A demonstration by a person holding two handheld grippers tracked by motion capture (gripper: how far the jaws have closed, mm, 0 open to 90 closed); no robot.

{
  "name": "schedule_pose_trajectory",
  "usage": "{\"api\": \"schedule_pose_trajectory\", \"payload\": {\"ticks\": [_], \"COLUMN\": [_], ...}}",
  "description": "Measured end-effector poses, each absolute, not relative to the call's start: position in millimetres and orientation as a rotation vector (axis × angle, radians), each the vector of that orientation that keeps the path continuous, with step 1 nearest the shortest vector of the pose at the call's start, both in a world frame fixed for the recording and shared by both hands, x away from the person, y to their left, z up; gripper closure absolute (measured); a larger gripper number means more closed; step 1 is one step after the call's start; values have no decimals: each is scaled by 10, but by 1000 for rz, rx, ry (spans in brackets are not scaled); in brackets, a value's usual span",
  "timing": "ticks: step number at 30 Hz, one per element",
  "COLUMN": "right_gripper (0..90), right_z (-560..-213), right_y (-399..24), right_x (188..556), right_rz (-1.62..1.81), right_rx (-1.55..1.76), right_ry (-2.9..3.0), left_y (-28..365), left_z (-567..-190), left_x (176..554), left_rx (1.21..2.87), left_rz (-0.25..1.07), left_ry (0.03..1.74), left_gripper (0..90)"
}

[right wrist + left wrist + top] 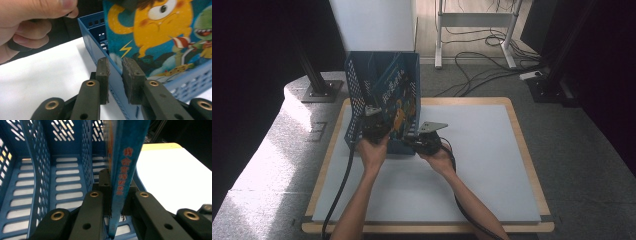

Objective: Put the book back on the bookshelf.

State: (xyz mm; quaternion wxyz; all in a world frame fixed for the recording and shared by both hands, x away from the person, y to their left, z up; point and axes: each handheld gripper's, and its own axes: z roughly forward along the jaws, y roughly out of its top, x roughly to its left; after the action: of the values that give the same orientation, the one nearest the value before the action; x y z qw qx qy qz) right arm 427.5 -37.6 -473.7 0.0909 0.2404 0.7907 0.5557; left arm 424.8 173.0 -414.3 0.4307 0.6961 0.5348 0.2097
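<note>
A blue perforated file basket (357, 100) stands on its base at the back left of the white table mat (472, 165). A picture book (394, 97) with a blue cover and a yellow monster (155, 37) stands upright in the basket's right-hand compartment. My left gripper (116, 185) is shut on the book's lower spine (125, 165), at the basket's open front (374, 127). My right gripper (115, 75) is at the basket's front right corner (414, 140). Its jaws stand a little apart on either side of the basket's side wall (92, 37), without pressing on it.
The mat lies on a wooden-edged table (522, 135). The basket's left compartments (65, 177) hold nothing. On the floor behind are cables (482, 65), a white desk frame (472, 20) and a black stand base (319, 90). The other hand (30, 22) shows close by in the right gripper view.
</note>
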Motion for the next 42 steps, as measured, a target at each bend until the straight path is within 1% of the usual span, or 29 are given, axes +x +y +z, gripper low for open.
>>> {"api": "schedule_pose_trajectory", "payload": {"ticks": [2, 8, 9, 11, 13, 15, 17, 18, 20, 25, 27, 29, 36, 39, 42], "right_gripper": [712, 618, 603, 573, 528, 476, 431, 413, 380, 322, 298, 275, 178, 140, 125], "right_z": [-4734, -4713, -4706, -4696, -4689, -4682, -4673, -4668, -4656, -4604, -4582, -4561, -4521, -4525, -4533], "right_y": [-412, -497, -510, -536, -562, -588, -616, -633, -667, -763, -802, -845, -1008, -1074, -1131], "right_x": [4270, 4240, 4232, 4227, 4224, 4225, 4227, 4226, 4221, 4168, 4139, 4111, 4035, 4006, 3971], "right_rz": [1645, 1616, 1605, 1593, 1585, 1579, 1572, 1569, 1563, 1521, 1506, 1492, 1444, 1429, 1396], "right_rx": [718, 683, 679, 667, 668, 672, 681, 684, 691, 680, 670, 671, 710, 728, 724], "right_ry": [2349, 2350, 2349, 2350, 2345, 2340, 2337, 2335, 2340, 2343, 2338, 2339, 2348, 2371, 2381], "left_y": [1755, 1767, 1771, 1787, 1808, 1821, 1846, 1858, 1885, 1964, 1976, 1985, 2057, 2081, 2100], "left_z": [-4174, -4201, -4203, -4210, -4215, -4213, -4201, -4193, -4170, -4128, -4129, -4140, -4194, -4213, -4235], "left_x": [4243, 4233, 4230, 4226, 4217, 4191, 4165, 4148, 4111, 4018, 3972, 3929, 3796, 3738, 3683], "left_rx": [1733, 1733, 1732, 1735, 1737, 1749, 1754, 1759, 1762, 1771, 1794, 1815, 1853, 1884, 1912], "left_rz": [500, 518, 529, 538, 534, 571, 565, 562, 552, 471, 465, 467, 463, 465, 442], "left_ry": [1327, 1297, 1298, 1290, 1256, 1242, 1201, 1186, 1162, 1103, 1077, 1059, 991, 975, 957], "left_gripper": [817, 796, 771, 693, 569, 488, 412, 376, 331, 188, 178, 148, 106, 67, 25]}}
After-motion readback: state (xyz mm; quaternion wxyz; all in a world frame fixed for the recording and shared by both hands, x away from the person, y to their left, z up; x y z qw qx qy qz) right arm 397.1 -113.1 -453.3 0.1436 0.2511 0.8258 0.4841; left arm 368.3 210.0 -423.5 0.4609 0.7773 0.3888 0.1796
